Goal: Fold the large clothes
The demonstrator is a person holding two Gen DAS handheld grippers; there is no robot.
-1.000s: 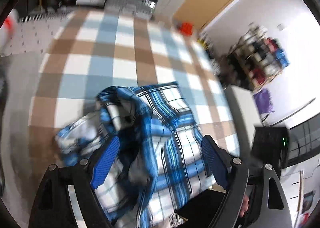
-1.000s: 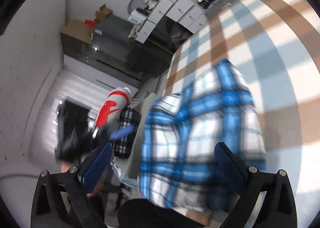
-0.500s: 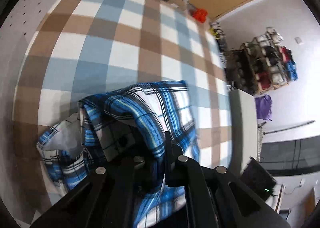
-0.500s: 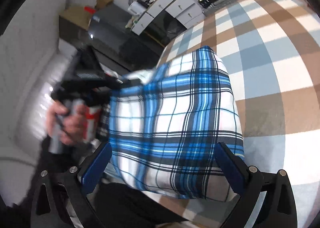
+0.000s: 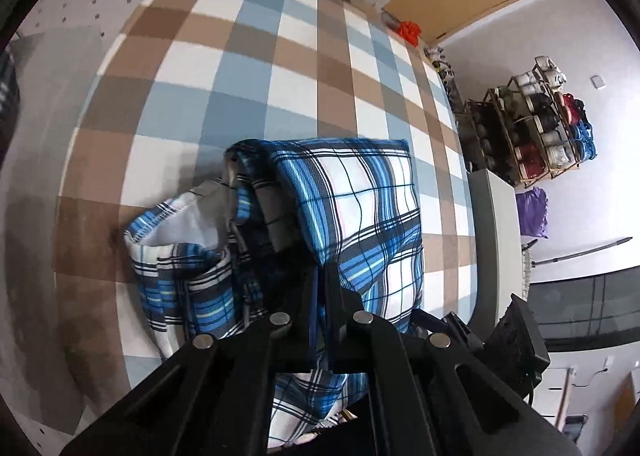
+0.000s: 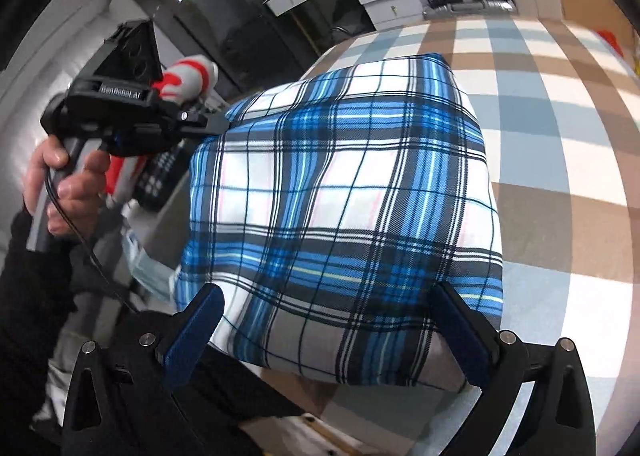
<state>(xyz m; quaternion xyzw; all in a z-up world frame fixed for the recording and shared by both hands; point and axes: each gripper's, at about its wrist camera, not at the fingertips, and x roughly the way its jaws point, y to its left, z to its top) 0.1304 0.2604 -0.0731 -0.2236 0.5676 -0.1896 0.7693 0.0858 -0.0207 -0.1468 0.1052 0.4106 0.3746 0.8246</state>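
Blue-and-white plaid flannel garment point(image 6: 344, 191), part-folded, lay on the brown, blue and white checked bedspread point(image 6: 560, 127) near its front edge.
Left gripper point(image 5: 318, 292) was clenched on the garment's left fold; right gripper point(image 6: 328, 332) stood released, its blue pads astride the near hem without pressing. A one-sided pull risked dragging the loose layers askew or off the edge.

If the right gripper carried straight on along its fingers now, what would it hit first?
Most likely the blue plaid garment. The right gripper has its jaws wide open, and the folded cloth fills the space just ahead of them on the checked cover. How near it is cannot be judged.
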